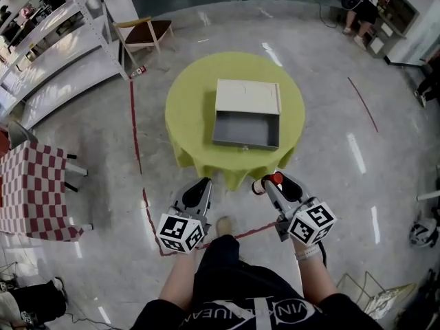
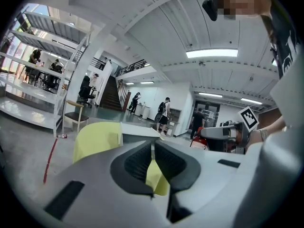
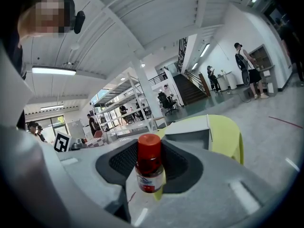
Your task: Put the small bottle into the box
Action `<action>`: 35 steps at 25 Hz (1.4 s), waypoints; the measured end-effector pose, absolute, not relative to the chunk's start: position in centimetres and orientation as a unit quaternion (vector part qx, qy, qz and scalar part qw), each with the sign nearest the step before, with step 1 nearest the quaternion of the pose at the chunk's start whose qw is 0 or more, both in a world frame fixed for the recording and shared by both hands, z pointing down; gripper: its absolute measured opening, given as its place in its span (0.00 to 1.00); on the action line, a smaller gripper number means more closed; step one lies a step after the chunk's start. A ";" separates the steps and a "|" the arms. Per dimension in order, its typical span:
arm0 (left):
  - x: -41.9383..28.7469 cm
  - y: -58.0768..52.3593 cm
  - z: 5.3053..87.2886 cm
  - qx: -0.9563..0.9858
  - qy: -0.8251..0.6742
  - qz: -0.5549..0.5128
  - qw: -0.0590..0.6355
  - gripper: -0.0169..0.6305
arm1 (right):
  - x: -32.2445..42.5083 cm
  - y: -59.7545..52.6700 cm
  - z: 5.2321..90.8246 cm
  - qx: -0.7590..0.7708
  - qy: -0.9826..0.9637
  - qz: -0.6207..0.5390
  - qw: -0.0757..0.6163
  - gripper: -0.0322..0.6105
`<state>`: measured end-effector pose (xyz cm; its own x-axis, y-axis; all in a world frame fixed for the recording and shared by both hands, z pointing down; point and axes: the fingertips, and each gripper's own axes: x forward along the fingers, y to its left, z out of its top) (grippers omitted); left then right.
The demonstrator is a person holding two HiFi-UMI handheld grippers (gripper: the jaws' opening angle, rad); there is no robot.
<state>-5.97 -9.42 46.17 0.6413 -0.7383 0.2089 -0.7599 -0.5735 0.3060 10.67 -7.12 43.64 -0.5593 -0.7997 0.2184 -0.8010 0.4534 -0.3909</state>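
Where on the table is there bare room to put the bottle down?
The box is empty, with room for the small bottle. The yellow tablecloth is bare around it: widest on the box's left, narrower on its right and along the near edge. Nowhere is crowded.

The round table's yellow-green cloth (image 1: 185, 115) was plain. The open rectangular box (image 1: 246, 130) was grey inside, with a cream lid (image 1: 247, 96). The small red-capped bottle (image 3: 149, 167) showed dark red contents and a white label. The left gripper (image 2: 153, 152) and right gripper (image 1: 270, 183) were pale grey with black pads and black-and-white marker cubes. A checked red-and-white cloth (image 1: 31, 191) lay at the left.
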 end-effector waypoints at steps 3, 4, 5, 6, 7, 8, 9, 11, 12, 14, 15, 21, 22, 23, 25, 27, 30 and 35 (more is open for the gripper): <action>-6.3 -11.2 46.3 0.886 -0.422 0.028 0.190 0.07 | 10.2 -8.8 43.6 0.471 -0.851 0.232 0.004 0.28; -6.4 -11.7 46.3 0.886 -0.420 0.028 0.191 0.07 | 10.1 -9.3 43.7 0.471 -0.851 0.233 0.005 0.28; -6.4 -12.2 46.4 0.887 -0.419 0.028 0.192 0.07 | 10.1 -9.8 43.7 0.471 -0.851 0.233 0.006 0.28; -6.3 -12.7 46.5 0.888 -0.417 0.028 0.193 0.07 | 10.0 -10.2 43.7 0.472 -0.851 0.232 0.006 0.28; -6.2 -13.2 46.6 0.889 -0.415 0.028 0.192 0.07 | 10.0 -10.6 43.8 0.473 -0.850 0.231 0.006 0.28; -6.1 -13.6 46.7 0.890 -0.412 0.028 0.192 0.07 | 10.1 -11.0 43.8 0.475 -0.849 0.231 0.004 0.28; -5.9 -14.0 46.8 0.892 -0.409 0.029 0.191 0.07 | 10.1 -11.3 43.8 0.478 -0.847 0.231 0.003 0.28; -5.7 -14.6 47.0 0.894 -0.403 0.030 0.191 0.07 | 10.2 -11.7 43.8 0.482 -0.845 0.231 0.000 0.28; -5.5 -14.8 47.1 0.895 -0.401 0.030 0.192 0.07 | 10.3 -11.9 43.9 0.483 -0.845 0.232 -0.001 0.28; -5.2 -15.0 47.4 0.896 -0.397 0.032 0.197 0.07 | 10.4 -12.3 44.1 0.482 -0.844 0.234 0.002 0.28; -5.1 -15.0 47.7 0.896 -0.396 0.034 0.198 0.07 | 10.4 -12.5 44.2 0.480 -0.845 0.235 0.004 0.28; -4.3 -15.8 49.0 0.894 -0.393 0.046 0.211 0.07 | 10.3 -14.3 44.4 0.466 -0.852 0.238 0.006 0.28; -4.2 -16.0 49.1 0.894 -0.394 0.048 0.210 0.07 | 10.3 -14.7 44.4 0.463 -0.854 0.239 0.005 0.28; -4.2 -16.4 49.1 0.893 -0.396 0.050 0.210 0.07 | 10.2 -15.1 44.5 0.459 -0.855 0.241 0.005 0.28; -4.3 -17.2 49.0 0.890 -0.402 0.050 0.210 0.07 | 10.1 -15.9 44.7 0.454 -0.856 0.246 0.006 0.28; -4.2 -18.2 48.7 0.889 -0.406 0.050 0.208 0.07 | 10.1 -16.8 44.7 0.450 -0.858 0.249 0.008 0.28; -4.2 -19.5 48.4 0.885 -0.414 0.046 0.207 0.07 | 10.1 -18.1 44.8 0.443 -0.861 0.251 0.007 0.28; -3.6 -20.5 49.1 0.886 -0.407 0.045 0.220 0.07 | 9.8 -20.1 45.0 0.434 -0.864 0.254 0.008 0.28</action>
